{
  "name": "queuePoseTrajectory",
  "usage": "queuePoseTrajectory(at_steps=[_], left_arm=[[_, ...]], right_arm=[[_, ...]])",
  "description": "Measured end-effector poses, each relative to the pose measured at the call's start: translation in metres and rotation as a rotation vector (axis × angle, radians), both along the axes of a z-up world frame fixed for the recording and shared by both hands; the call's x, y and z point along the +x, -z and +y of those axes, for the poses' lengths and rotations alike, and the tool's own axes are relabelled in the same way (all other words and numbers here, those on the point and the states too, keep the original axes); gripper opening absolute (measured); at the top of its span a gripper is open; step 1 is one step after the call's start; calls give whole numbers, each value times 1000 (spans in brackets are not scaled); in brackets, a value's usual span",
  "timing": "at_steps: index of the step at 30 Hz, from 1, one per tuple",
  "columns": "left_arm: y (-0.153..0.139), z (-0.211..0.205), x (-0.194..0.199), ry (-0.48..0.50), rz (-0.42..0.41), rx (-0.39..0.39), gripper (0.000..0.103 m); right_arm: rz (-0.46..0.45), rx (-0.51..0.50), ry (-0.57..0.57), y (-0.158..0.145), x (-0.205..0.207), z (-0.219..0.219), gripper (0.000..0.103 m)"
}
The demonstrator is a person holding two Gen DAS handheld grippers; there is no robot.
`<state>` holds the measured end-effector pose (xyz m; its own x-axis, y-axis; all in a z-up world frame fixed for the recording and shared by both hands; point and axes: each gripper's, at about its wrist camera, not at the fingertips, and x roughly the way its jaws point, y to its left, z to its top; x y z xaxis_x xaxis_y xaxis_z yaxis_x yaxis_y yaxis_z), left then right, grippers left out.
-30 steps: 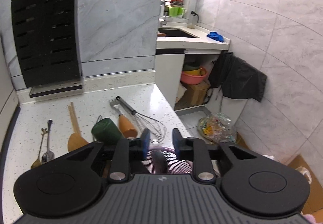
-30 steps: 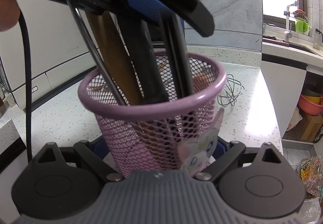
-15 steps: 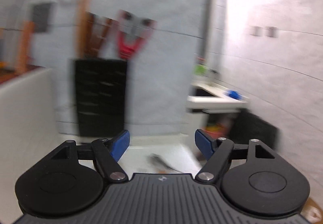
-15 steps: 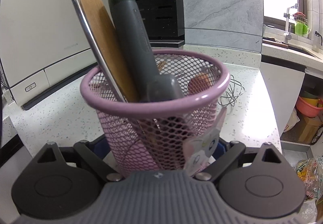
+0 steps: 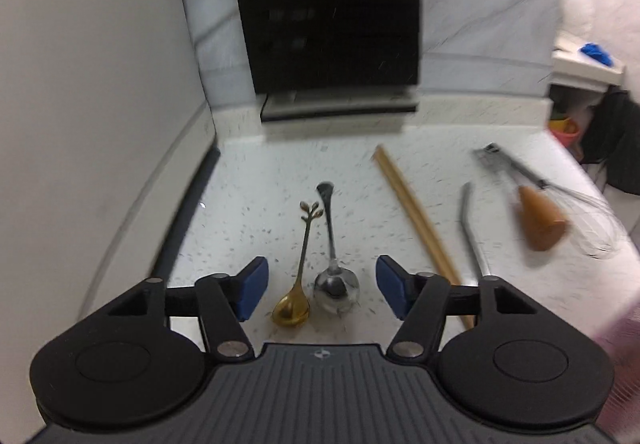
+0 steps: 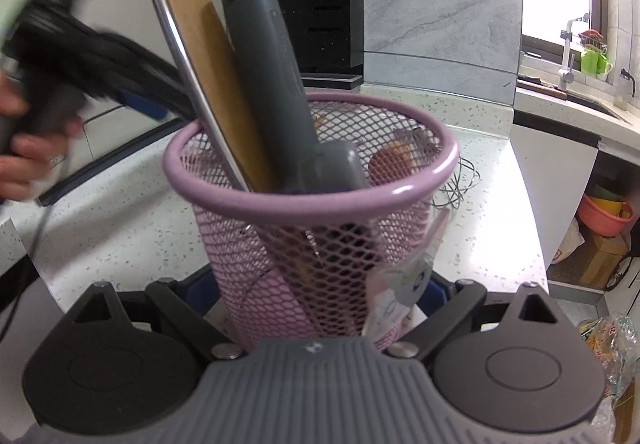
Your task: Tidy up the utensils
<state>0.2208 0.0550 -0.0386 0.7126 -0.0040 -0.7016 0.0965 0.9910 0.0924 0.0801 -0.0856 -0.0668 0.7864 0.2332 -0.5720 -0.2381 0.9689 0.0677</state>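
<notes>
Two spoons (image 5: 316, 280) between closing, seemingly empty fingers (image 5: 250, 288)

Left gripper (image 5: 318, 286) left basket, now over spoons (image 5: 316, 284) (jaws closing).

Glossy gold spoon (image 5: 291, 308), polished steel spoon (image 5: 335, 284), matt wooden chopsticks (image 5: 416, 222), pink wire-mesh basket (image 6: 312, 244), speckled stone counter (image 5: 280, 187).

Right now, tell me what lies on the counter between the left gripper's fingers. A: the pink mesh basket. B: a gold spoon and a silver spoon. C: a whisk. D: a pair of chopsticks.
B: the gold spoon and silver spoon lie side by side on the counter between the left gripper fingers, untouched.
</notes>
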Motion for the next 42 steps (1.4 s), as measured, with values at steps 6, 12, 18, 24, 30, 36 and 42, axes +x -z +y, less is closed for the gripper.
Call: queuePoseTrajectory(at_steps=[6, 12, 18, 24, 30, 36, 42], left_arm=[[15, -2, 42, -35, 62, 14, 72], [18, 7, 67, -63, 117, -92, 10], [16, 9, 74, -51, 155, -112, 2], [0, 22, 66, -49, 126, -201, 2], [-31, 35, 43, -7, 20, -341, 2], [-69, 36, 11, 27, -176, -419, 0], [-99, 26, -9, 84, -285, -404, 0]], right_arm=[[5, -13, -5, 0, -1, 1, 94], [8, -9, -6, -1, 4, -1, 94], [5, -10, -5, -1, 10, -3, 94], [6, -11, -5, 0, 10, -3, 94], [4, -12, -2, 0, 10, -3, 94], [1, -14, 3, 0, 8, -1, 94], [-1, -13, 4, 0, 6, 0, 94]])
